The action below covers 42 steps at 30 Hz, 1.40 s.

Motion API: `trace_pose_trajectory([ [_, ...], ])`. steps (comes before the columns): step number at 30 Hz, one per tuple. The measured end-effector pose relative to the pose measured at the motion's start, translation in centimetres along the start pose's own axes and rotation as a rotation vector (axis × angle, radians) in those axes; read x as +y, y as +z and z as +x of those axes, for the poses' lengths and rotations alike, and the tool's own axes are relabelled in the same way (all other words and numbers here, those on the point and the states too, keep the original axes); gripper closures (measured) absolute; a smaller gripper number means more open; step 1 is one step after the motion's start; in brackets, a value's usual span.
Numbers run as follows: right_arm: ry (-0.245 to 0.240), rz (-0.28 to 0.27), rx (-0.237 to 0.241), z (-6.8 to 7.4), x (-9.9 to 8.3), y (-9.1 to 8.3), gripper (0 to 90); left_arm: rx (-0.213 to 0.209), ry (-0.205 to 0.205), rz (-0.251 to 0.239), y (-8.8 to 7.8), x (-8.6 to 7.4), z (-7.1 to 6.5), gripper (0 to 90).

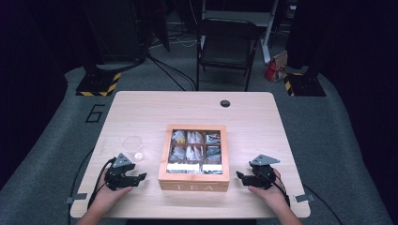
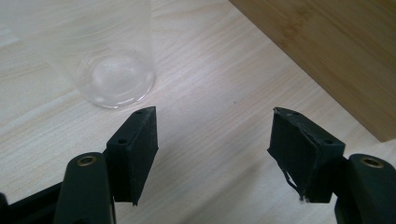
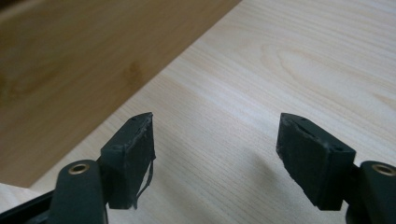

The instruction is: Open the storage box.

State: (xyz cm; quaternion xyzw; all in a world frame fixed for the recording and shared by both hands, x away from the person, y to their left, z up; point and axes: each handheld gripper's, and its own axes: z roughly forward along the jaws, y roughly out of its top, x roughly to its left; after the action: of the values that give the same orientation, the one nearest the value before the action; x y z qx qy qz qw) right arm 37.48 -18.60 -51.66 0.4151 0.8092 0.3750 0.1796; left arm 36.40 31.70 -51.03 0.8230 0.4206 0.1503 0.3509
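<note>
The person's forearms come in from the near edge of the light wooden table [image 1: 141,105], one on each side of a wooden tea box [image 1: 194,180]; the box sits in the middle toward the near edge, lid side up, with sachets showing in its compartments through the panes and "TEA" lettered on its front wall. The left hand [image 1: 107,194] lies low on the tabletop with its wrist near the edge, aiming the left gripper [image 1: 139,178] inward at the box's left wall; the jaws stand apart with nothing between them, bare table showing in the gap in the left gripper view. A clear glass cup [image 1: 133,146] stands just beyond that gripper, to the left of the box and apart from it. The right hand [image 1: 271,190] mirrors this pose, resting low; the right gripper [image 1: 241,177] points at the box's right wall, jaws likewise parted and empty; neither gripper touches the box.
</note>
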Motion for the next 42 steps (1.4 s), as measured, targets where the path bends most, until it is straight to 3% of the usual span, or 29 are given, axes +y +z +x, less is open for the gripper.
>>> trace_pose_trajectory([
  [7, 0.018, -0.02, 0.003, 0.2, 0.2, -1.2, 29.4, -0.015, -0.005, -0.033, -1.1, 0.3, -0.3, 34.7],
  [9, 0.012, -0.031, -0.002, 0.1, 0.3, -1.6, 29.9, -0.016, -0.025, -0.056, -1.2, 0.3, -0.4, 35.8],
  [16, 0.043, -0.072, 0.006, -0.1, 0.4, -2.6, 31.1, -0.041, -0.019, -0.058, -2.0, 0.5, -0.8, 38.7],
  [22, 0.055, -0.071, 0.023, 0.3, 0.6, -3.4, 33.8, -0.056, -0.023, -0.067, -2.6, 0.7, -1.2, 41.0],
  [29, 0.034, -0.069, 0.033, 0.8, 1.1, -4.0, 34.1, -0.077, -0.043, -0.089, -3.2, 1.0, -1.4, 42.3],
  [37, 0.045, -0.109, 0.093, 1.7, 2.4, -5.3, 35.4, -0.097, -0.087, -0.127, -4.6, 1.9, -1.6, 46.0],
  [42, -0.004, -0.09, 0.104, 2.4, 3.2, -6.1, 39.4, -0.083, -0.058, -0.126, -5.0, 2.3, -2.1, 46.5],
])
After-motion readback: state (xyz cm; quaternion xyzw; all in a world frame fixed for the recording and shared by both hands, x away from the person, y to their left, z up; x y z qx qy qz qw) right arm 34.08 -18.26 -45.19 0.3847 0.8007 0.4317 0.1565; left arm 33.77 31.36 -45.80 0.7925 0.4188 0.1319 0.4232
